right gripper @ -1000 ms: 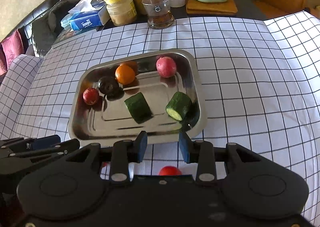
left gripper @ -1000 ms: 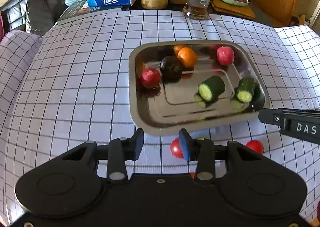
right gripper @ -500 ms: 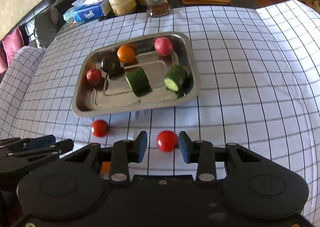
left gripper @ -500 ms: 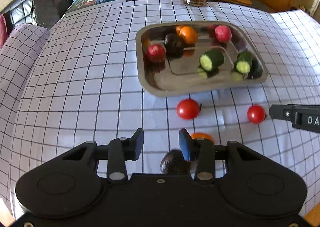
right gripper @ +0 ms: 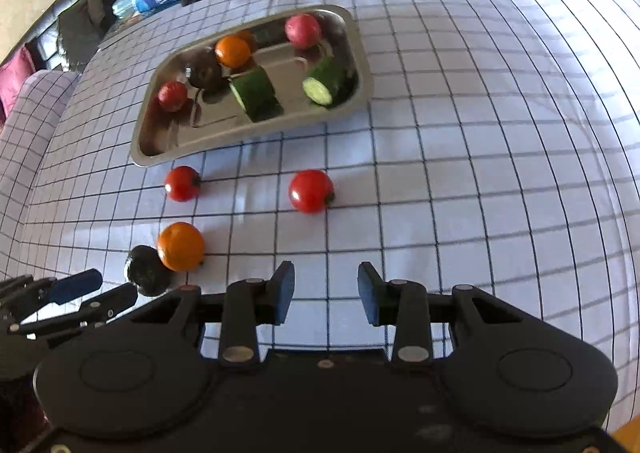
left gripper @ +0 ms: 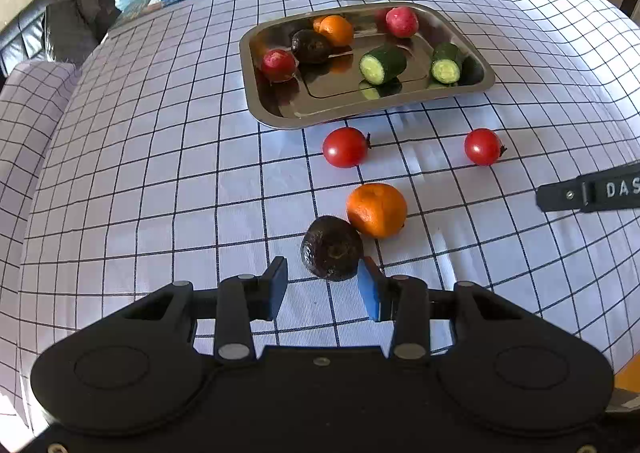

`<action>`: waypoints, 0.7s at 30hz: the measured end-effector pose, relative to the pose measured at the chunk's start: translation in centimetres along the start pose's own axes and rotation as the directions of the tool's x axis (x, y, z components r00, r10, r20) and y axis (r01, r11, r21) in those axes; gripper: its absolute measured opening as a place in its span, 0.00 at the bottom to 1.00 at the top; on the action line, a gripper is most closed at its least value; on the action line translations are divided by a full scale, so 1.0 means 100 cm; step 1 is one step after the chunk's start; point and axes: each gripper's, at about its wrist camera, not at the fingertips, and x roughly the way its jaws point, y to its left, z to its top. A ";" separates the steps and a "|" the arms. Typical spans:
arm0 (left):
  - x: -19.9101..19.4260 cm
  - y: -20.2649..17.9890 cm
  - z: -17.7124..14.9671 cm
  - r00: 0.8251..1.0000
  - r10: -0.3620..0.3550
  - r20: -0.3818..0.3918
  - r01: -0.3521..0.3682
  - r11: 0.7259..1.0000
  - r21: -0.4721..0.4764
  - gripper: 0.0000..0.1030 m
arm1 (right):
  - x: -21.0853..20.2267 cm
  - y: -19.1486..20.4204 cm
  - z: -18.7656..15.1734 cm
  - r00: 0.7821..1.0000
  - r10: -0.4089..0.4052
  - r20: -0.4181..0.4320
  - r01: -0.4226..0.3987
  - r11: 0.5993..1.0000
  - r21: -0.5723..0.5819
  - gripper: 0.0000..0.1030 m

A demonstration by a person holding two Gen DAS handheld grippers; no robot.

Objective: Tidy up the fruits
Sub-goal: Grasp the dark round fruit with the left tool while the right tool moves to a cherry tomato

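Left gripper [left gripper: 322, 288] hangs just short of the avocado [left gripper: 332, 248], jaws apart and empty — lined up, apparently, to straddle it. The orange [left gripper: 376, 209] touches the avocado on its far side, leaving little room there. Right gripper [right gripper: 325, 293] also gapes empty over bare cloth. Two tomatoes [left gripper: 344, 147] [left gripper: 483, 146] lie near the tray [left gripper: 276, 115] rim — open cloth all round.

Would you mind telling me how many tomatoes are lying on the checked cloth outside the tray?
2. One tomato lies just in front of the tray; the other tomato lies farther right on the cloth. None seems hidden.
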 end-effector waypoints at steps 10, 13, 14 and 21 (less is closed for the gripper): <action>0.001 -0.006 -0.009 0.996 0.039 0.083 -0.042 0.998 0.042 0.48 | -0.008 -0.001 -0.008 0.999 -0.034 0.040 0.036 0.998 -0.042 0.36; 0.002 -0.006 -0.009 0.995 0.047 0.090 -0.052 0.997 0.049 0.48 | -0.011 0.004 -0.008 0.997 -0.039 0.062 0.045 0.995 -0.092 0.36; 0.004 -0.006 -0.008 0.995 0.046 0.084 -0.050 0.998 0.049 0.48 | -0.011 0.004 -0.008 0.997 -0.039 0.064 0.045 0.994 -0.098 0.36; 0.015 -0.004 -0.005 0.999 0.015 0.048 -0.017 0.999 0.042 0.48 | -0.009 0.007 0.001 0.997 -0.031 0.071 0.038 0.995 -0.092 0.36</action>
